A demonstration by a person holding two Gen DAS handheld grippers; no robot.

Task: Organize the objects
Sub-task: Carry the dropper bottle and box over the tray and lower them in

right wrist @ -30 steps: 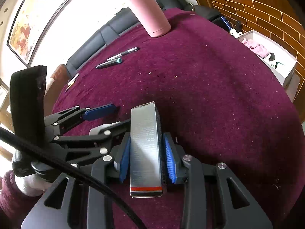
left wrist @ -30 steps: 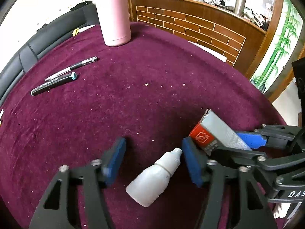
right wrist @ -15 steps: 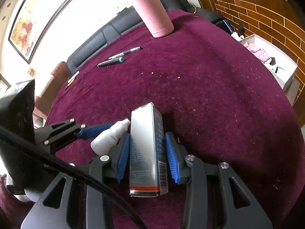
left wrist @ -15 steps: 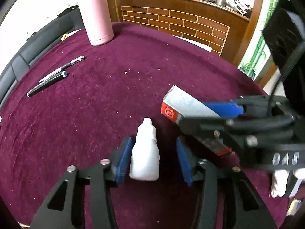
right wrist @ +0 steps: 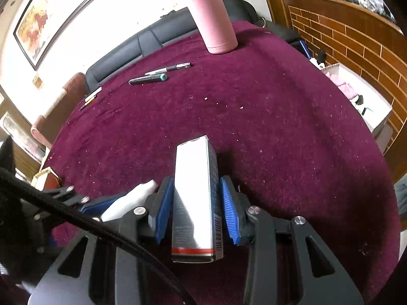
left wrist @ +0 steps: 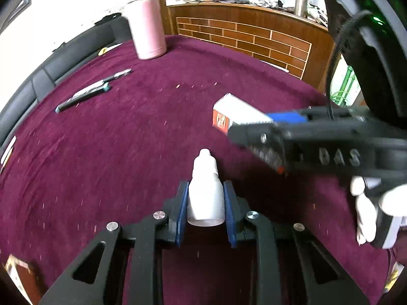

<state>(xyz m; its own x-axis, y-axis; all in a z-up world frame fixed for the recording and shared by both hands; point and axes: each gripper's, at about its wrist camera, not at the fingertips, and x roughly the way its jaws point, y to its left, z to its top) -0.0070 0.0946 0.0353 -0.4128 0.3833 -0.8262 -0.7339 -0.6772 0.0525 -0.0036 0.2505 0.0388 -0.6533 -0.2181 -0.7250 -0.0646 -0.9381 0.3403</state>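
Observation:
A small white dropper bottle (left wrist: 206, 193) sits between the blue pads of my left gripper (left wrist: 205, 185), nozzle pointing away. The jaws are closing and both pads touch its sides. In the right wrist view the bottle (right wrist: 132, 198) shows at the lower left, partly hidden by a finger. My right gripper (right wrist: 195, 185) is shut on a long silver box (right wrist: 194, 198) with a red stripe near its close end. In the left wrist view that box (left wrist: 236, 111) and the right gripper (left wrist: 257, 127) hang to the right above the dark red tablecloth (left wrist: 127, 152).
A pink flask (right wrist: 213, 17) stands at the table's far side. Two pens (right wrist: 157, 73) lie side by side in front of it. A small box (right wrist: 47, 178) lies at the left edge. Past the right edge is a white bin (right wrist: 356, 94). A black sofa and a brick-patterned counter ring the table.
The left jaws have closed in onto the bottle, which now points straight away instead of lying askew. The right gripper still holds the box and has rolled slightly.

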